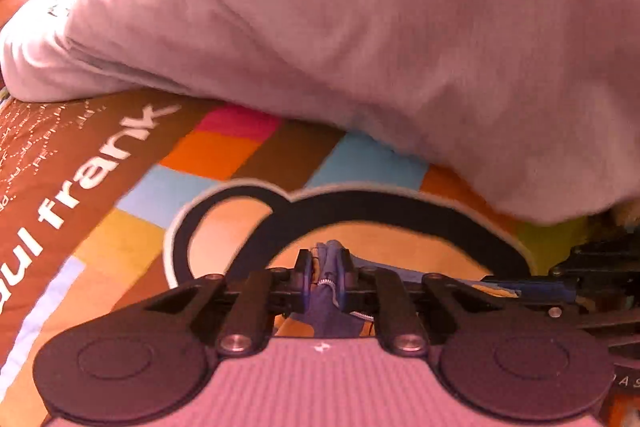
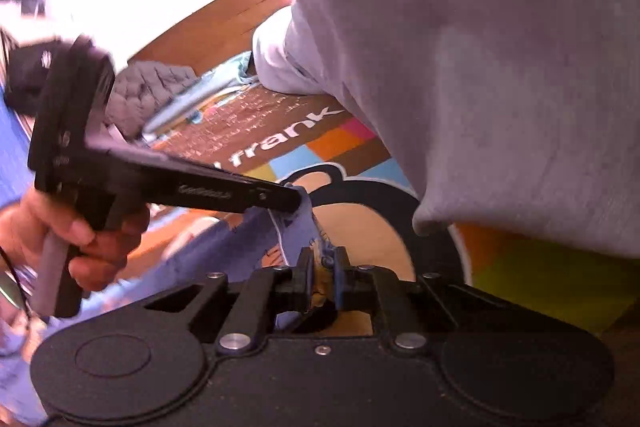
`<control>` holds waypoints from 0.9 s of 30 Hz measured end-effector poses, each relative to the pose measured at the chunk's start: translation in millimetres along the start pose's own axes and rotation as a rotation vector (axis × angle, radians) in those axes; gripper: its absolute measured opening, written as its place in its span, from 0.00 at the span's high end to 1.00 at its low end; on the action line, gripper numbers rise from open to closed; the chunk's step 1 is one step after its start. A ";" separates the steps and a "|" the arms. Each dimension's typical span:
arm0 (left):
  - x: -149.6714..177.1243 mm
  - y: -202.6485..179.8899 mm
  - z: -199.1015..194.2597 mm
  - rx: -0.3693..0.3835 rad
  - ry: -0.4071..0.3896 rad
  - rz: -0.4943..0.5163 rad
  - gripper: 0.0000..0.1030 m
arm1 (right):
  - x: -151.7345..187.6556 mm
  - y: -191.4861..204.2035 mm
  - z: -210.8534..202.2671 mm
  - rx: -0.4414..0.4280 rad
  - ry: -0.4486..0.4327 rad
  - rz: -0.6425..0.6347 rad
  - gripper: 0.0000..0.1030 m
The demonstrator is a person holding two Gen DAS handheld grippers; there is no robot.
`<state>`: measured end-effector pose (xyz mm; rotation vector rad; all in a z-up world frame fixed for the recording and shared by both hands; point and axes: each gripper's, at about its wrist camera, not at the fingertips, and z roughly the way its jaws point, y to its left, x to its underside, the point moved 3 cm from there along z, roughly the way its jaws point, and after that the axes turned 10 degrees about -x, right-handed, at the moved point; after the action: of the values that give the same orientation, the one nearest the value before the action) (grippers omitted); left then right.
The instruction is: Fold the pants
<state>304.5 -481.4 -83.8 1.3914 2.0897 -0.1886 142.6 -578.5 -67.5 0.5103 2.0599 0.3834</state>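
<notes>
The pants (image 1: 326, 275) are blue-lilac cloth with white stitching. In the left wrist view my left gripper (image 1: 325, 267) is shut on a bunched edge of them, just above the colourful blanket. In the right wrist view my right gripper (image 2: 323, 273) is shut on another edge of the pants (image 2: 296, 223), which stretch left as a taut band. The left gripper (image 2: 294, 201), held in a bare hand (image 2: 80, 231), pinches the same cloth just left of and above the right one. Most of the pants are hidden below the grippers.
A patchwork "paul frank" blanket (image 1: 100, 167) with a monkey-face print (image 1: 360, 203) covers the surface. A bulky pale pink-grey sweatshirt (image 1: 360, 27) looms over the upper half of both views (image 2: 500, 67). A grey quilted item (image 2: 152, 87) and wooden floor (image 2: 224, 23) lie at far left.
</notes>
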 end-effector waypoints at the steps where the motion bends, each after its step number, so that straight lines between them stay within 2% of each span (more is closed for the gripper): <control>1: 3.7 -3.8 9.5 -0.011 0.016 0.017 0.85 | 1.8 -3.8 6.1 0.014 0.035 0.019 0.90; 4: 9.7 -6.6 19.3 -0.064 -0.027 0.024 0.65 | 5.9 -20.2 19.4 0.032 0.110 0.114 0.90; 5: 8.5 -3.2 18.1 -0.078 -0.036 0.001 0.50 | 7.6 -22.2 20.8 0.028 0.115 0.130 0.89; 6: 6.8 1.8 14.5 -0.104 -0.045 -0.027 0.40 | 7.3 -21.6 20.6 0.031 0.117 0.129 0.89; 8: 3.6 16.3 0.7 -0.167 -0.093 -0.095 0.40 | 7.0 -16.1 20.9 0.042 0.118 0.097 0.85; 10: 4.5 33.2 -22.9 -0.266 -0.147 -0.194 0.38 | 4.8 -6.0 20.7 0.061 0.098 0.044 0.75; 11: 8.6 40.5 -37.0 -0.334 -0.169 -0.247 0.30 | 4.4 -3.7 18.4 0.061 0.084 0.017 0.67; 12: 18.4 49.0 -55.0 -0.396 -0.191 -0.319 0.24 | 3.6 3.0 16.2 0.063 0.061 -0.022 0.65; 14: 45.0 60.1 -85.2 -0.436 -0.223 -0.428 0.24 | 3.3 21.5 13.2 0.077 0.016 -0.140 0.65; 16: 80.8 63.8 -113.8 -0.448 -0.223 -0.478 0.25 | 6.3 47.8 13.8 0.060 -0.017 -0.315 0.65; 17: 101.5 64.4 -125.0 -0.446 -0.207 -0.493 0.24 | 8.4 59.3 15.4 0.022 -0.022 -0.381 0.66; 18: 122.5 65.2 -133.0 -0.437 -0.181 -0.504 0.25 | 11.4 70.1 18.0 -0.075 0.013 -0.447 0.66; 20: 166.9 66.9 -140.5 -0.443 -0.096 -0.531 0.24 | 20.7 86.3 29.4 -0.218 0.115 -0.506 0.65; 21: 185.5 70.4 -141.0 -0.468 -0.045 -0.550 0.24 | 28.0 96.6 39.3 -0.252 0.182 -0.528 0.61; 24: 243.6 89.5 -141.3 -0.615 0.135 -0.643 0.23 | 45.9 116.8 62.4 -0.234 0.294 -0.586 0.47; 25: 260.6 95.8 -146.2 -0.660 0.154 -0.687 0.19 | 51.3 119.9 68.5 -0.187 0.318 -0.624 0.47; 26: 278.8 101.3 -157.0 -0.666 0.136 -0.745 0.12 | 52.2 119.7 72.9 -0.147 0.323 -0.640 0.47; 27: 294.7 106.3 -168.4 -0.659 0.127 -0.809 0.12 | 49.4 114.9 73.3 -0.113 0.316 -0.630 0.42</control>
<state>252.3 -129.7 -91.5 0.1489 2.3962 0.2587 206.0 -449.7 -87.5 -0.2931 2.3506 0.2043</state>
